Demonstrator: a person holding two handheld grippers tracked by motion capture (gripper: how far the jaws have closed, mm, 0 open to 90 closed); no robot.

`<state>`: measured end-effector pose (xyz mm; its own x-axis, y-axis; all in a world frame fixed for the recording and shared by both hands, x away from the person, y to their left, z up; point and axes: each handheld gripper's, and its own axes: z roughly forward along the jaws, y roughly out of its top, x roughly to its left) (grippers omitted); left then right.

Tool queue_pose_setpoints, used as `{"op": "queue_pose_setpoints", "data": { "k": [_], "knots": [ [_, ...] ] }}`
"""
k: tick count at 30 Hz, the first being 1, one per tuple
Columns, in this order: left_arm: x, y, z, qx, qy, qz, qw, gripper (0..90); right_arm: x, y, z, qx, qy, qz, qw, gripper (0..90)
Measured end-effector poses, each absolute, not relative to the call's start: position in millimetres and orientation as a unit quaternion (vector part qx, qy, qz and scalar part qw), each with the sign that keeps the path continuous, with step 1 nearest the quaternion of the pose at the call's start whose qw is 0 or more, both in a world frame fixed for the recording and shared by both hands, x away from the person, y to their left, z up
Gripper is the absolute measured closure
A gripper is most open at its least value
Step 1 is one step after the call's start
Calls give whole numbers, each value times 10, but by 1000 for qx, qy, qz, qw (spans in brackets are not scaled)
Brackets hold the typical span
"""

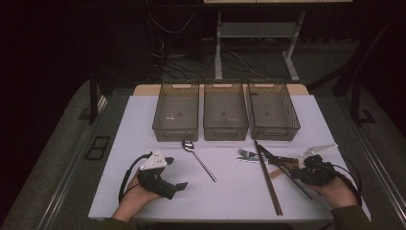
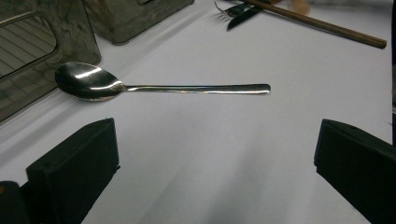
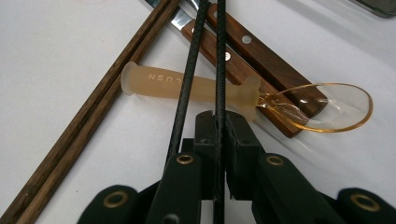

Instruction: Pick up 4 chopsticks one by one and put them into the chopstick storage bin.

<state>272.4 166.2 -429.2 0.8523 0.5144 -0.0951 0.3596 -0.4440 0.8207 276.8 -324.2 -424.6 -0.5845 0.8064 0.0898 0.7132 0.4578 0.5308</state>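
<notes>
A metal spoon (image 1: 198,160) lies on the white table (image 1: 230,191) in front of the bins, with its bowl (image 2: 86,81) toward them. My left gripper (image 1: 179,187) rests near the table's front left, open, pointing at the spoon (image 2: 159,87) with nothing between its fingers (image 2: 74,168). At the right, my right gripper (image 3: 219,123) is shut on a thin black chopstick (image 3: 219,65). A second black chopstick (image 3: 187,79) runs just beside the jaws on their left. Both cross an amber plastic spoon (image 3: 154,81).
Three clear grey bins (image 1: 176,111) (image 1: 225,111) (image 1: 273,111) stand side by side at the back. A fork and a knife with wooden handles (image 3: 254,58) lie under the black chopsticks. A pair of brown wooden chopsticks (image 1: 269,179) lies toward the front edge.
</notes>
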Motion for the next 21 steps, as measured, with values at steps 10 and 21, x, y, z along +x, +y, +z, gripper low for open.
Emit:
{"op": "queue_pose_setpoints", "data": {
  "k": [10, 21],
  "knots": [
    [2724, 1660, -4293, 846, 257, 84, 459, 0, 2760, -3257, -4222, 455, 844, 269, 93, 852],
    [2721, 1646, -4308, 847, 256, 80, 460, 0, 2739, -3294, -4167, 451, 839, 290, 95, 851]
  ]
}}
